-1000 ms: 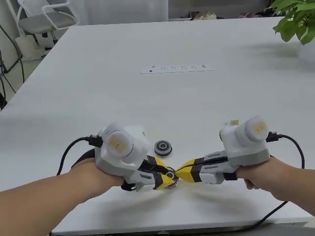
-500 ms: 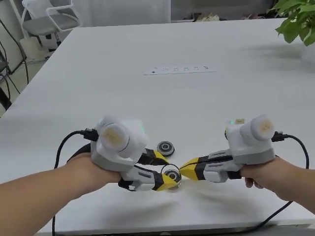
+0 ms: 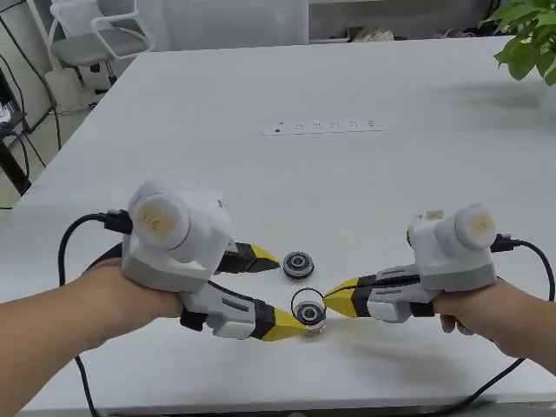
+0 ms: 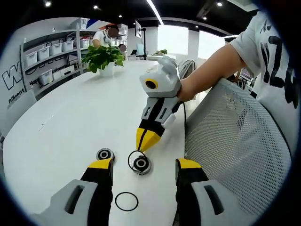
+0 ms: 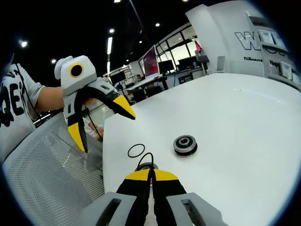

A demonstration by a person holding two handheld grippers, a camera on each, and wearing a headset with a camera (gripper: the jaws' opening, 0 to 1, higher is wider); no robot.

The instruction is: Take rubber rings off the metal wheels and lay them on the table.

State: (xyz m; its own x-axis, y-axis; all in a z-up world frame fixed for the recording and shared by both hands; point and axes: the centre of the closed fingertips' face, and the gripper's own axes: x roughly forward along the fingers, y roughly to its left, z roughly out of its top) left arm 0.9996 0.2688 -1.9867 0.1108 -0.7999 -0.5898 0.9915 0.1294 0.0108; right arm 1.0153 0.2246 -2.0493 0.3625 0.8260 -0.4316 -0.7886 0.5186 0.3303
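White bench [image 3: 174,130] runs back to a grey office chair [image 3: 95,39] in the upper left of the head view and a leafy plant [image 3: 526,39] in the upper right. A flush row of power sockets [image 3: 317,127] sits near the middle. Low in that view my left claw [image 3: 290,293] stands wide apart, one yellow tip near the far metal wheel [image 3: 298,264], the other just beside the near metal wheel [image 3: 310,320]. My right claw [image 3: 330,300] comes in from the right with its jaws pressed together, clamped on the rubber ring [image 3: 308,291] of the near metal wheel. That ring stands up off the wheel as a thin black loop. In the left gripper view the near metal wheel sits at centre between my open jaws and the far metal wheel lies to its left. A loose rubber ring [image 4: 116,201] lies flat on the bench at bottom centre, apart from both wheels. In the right gripper view that loose rubber ring lies left of the far metal wheel.
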